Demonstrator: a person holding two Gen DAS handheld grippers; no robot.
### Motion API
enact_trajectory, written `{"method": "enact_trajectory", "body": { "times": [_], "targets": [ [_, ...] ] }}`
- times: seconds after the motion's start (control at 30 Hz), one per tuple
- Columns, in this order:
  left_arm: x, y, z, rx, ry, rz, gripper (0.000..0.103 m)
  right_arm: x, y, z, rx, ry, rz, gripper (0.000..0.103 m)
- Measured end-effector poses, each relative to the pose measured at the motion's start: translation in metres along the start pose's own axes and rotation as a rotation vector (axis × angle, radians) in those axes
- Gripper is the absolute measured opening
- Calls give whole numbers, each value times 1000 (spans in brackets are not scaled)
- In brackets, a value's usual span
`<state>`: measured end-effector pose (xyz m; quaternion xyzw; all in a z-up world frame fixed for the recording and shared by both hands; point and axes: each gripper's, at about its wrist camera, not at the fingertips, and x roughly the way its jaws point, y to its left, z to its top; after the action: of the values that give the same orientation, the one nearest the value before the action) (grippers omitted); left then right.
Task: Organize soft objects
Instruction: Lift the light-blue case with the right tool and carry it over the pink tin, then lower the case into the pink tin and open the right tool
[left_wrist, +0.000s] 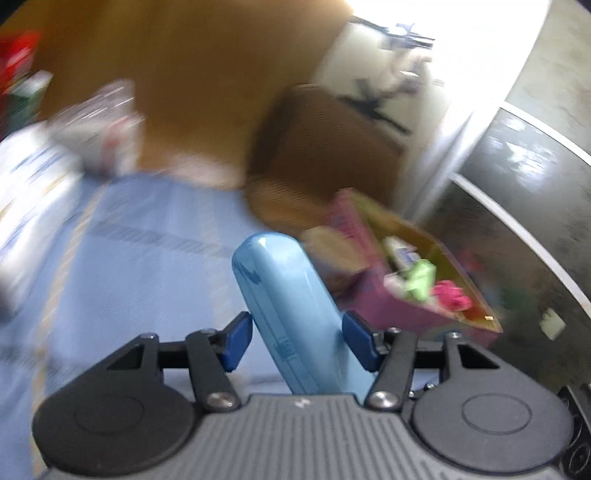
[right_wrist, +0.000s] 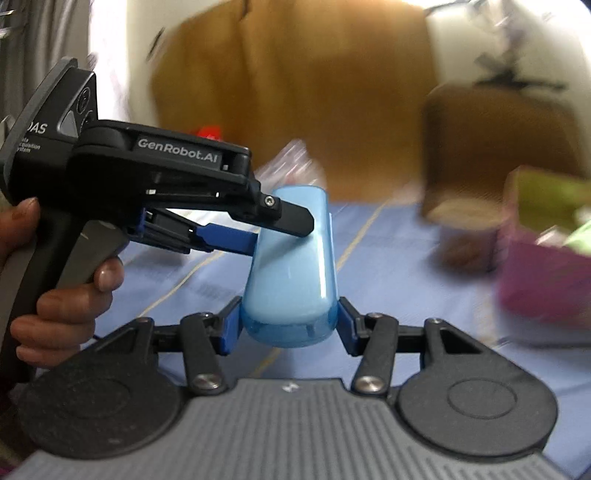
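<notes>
Both claws, left claw (left_wrist: 297, 341) and right claw (right_wrist: 288, 323), clamp the glossy light-blue plastic case (right_wrist: 291, 266); likely next, carry it rightward to the pink cardboard box (left_wrist: 417, 295).

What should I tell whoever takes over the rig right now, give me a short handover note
Left gripper: shut on the blue case, near its upper half.
Right gripper: shut on the same case's lower end, so both hold it in the air above the blue bedsheet.
Pink box: to the right on the sheet, open, already holding green and pink soft items.
Done: case lifted.
Left: probably one gripper lets go, then the case gets placed. Views are blurred.
</notes>
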<state>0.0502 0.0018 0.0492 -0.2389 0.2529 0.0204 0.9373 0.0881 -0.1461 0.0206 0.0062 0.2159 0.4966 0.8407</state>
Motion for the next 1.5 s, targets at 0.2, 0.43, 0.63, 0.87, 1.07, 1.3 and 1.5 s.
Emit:
{"method": "enact_trajectory", "body": {
  "times": [0.2,0.43,0.63,0.87,1.07,1.3,1.5],
  "targets": [
    [69,-85,36,201,6,-106,54,-33,-59,22,18,-119,-221,55],
    [163,-139,49,282,83,-107,55,-25,-131,33,65,-116,-440,55],
    [177,-146,43,319,86,-33,60,-11,-185,35,136,-121,-617,60],
    [140,-131,30,335,71,92,69,-48,-167,18,244,-258,-598,63],
    [100,-127,3,388,53,158,77,-71,-133,5,262,-336,-601,68],
    [67,-118,-21,392,53,195,83,-80,-113,-2,305,-316,-552,68],
    [49,-109,-35,389,47,205,88,-83,-99,-4,315,-303,-524,68]
  ]
}}
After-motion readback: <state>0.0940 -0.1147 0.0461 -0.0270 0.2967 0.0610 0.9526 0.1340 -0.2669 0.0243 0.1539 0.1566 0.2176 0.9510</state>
